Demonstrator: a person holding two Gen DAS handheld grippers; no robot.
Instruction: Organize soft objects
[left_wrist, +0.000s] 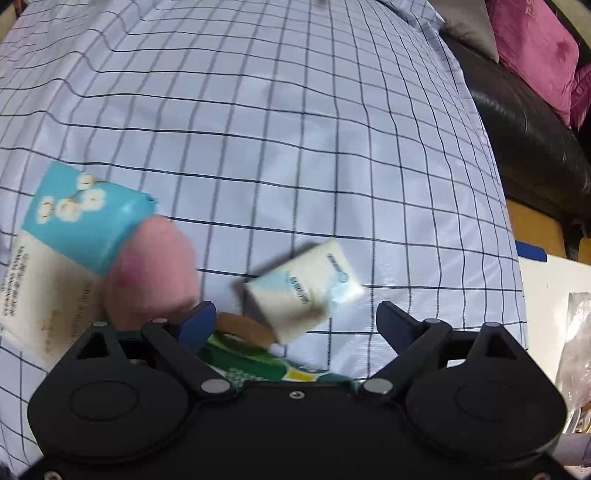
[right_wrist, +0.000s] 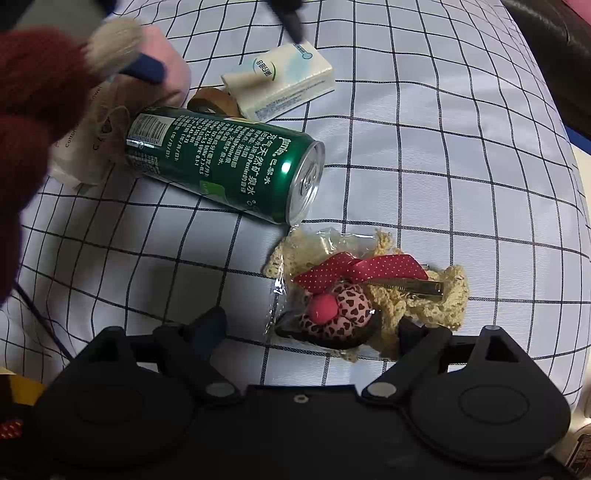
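Note:
My left gripper (left_wrist: 295, 317) is open over the checked cloth (left_wrist: 295, 129). A small white tissue pack (left_wrist: 306, 288) lies blurred and tilted between its jaws, and the pads do not touch it. To its left are a pink soft roll (left_wrist: 151, 266) and a large blue-and-white tissue pack (left_wrist: 85, 218). My right gripper (right_wrist: 310, 328) points down, open, over a bagged hair clip (right_wrist: 343, 306) with a red dotted bow, a heart-print plush ball and cream lace. The clip sits between the jaws, untouched. The small tissue pack (right_wrist: 280, 85) also shows at the top of the right wrist view.
A green drink can (right_wrist: 221, 162) lies on its side between the clip and the tissue pack, with a brown loop (right_wrist: 210, 99) behind it. A red knitted sleeve (right_wrist: 29, 110) fills the left of the right wrist view. A black sofa (left_wrist: 517, 129) with pink cushions (left_wrist: 535, 48) stands beyond the cloth's right edge.

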